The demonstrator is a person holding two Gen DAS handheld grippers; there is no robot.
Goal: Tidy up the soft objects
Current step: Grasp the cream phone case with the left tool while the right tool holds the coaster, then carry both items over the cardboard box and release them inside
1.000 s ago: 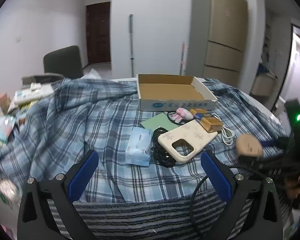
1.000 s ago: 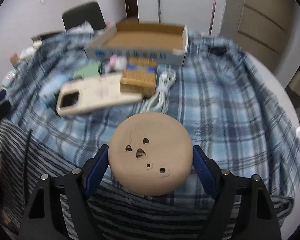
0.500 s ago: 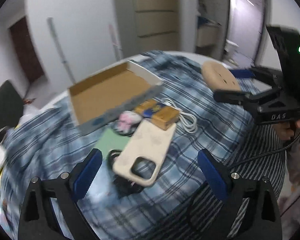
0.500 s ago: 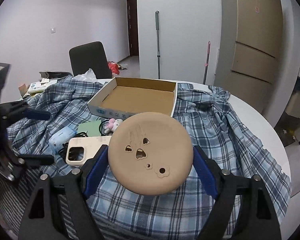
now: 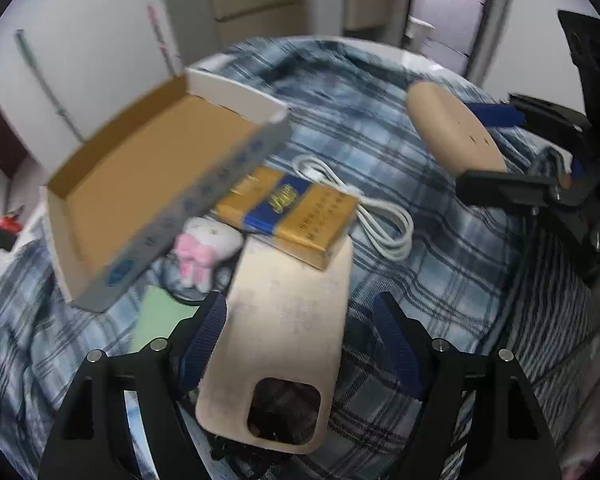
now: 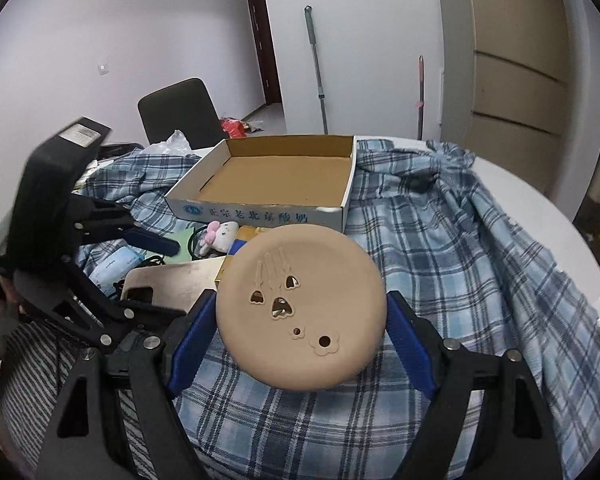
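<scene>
1. blue plaid cloth (image 6: pixel 440 264): covers the round table, under all items.
2. shallow brown cardboard box (image 6: pixel 284 176): empty; likely destination.
3. right gripper (image 6: pixel 300 332): clenched on round tan silicone disc (image 6: pixel 300 308), held above the cloth; next move calls for carrying it to the box.
4. left gripper (image 5: pixel 300 340): spread wide, straddling beige soft phone case (image 5: pixel 284 344); no grasp yet.

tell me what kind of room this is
Probably a room in a home or flat: a tall wooden wardrobe against the wall, a mop leaning beside it, and a round table draped with a plaid shirt.
</scene>
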